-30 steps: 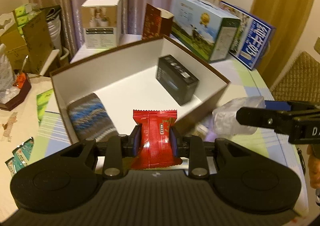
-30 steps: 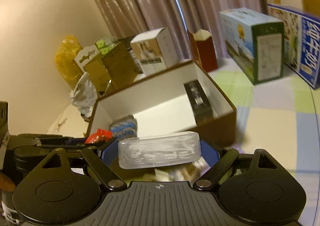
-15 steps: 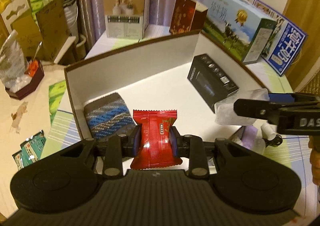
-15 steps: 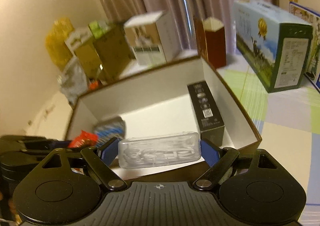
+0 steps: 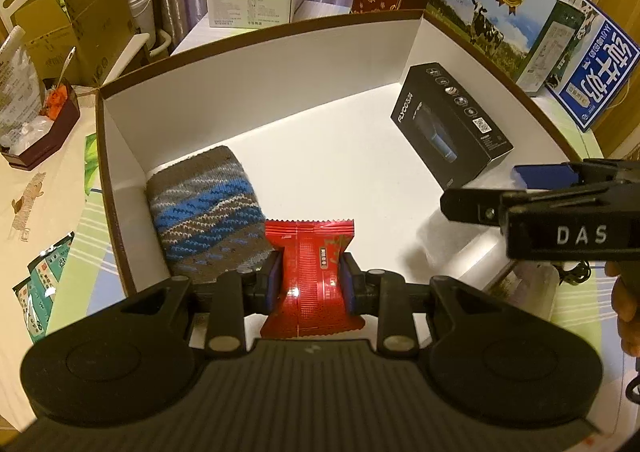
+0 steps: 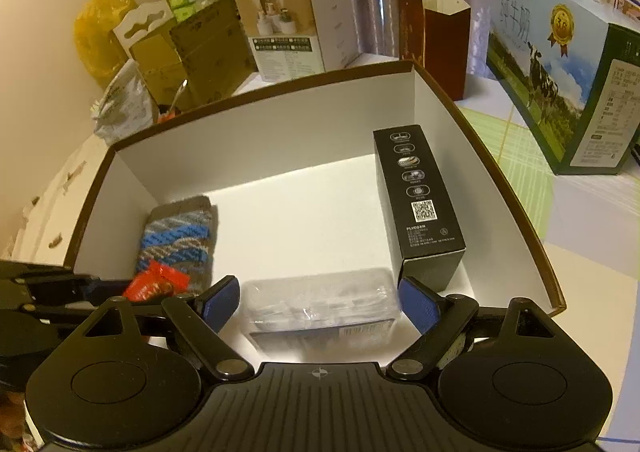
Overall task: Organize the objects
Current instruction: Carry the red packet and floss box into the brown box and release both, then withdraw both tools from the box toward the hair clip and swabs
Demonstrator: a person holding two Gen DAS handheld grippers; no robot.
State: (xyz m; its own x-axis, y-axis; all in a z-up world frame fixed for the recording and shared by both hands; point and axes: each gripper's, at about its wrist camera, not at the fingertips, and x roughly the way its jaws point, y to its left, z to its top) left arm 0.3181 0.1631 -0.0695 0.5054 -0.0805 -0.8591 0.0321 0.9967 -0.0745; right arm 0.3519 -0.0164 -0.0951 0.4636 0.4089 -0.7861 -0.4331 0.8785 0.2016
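Inside white box, right hand-held gripper spread around crosswise clear case; left grips upright red packet.

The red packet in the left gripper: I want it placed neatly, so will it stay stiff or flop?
The red packet is probably floppy: it pinches to a waist between the left gripper pads. Likely light, and its glossy film may slip.
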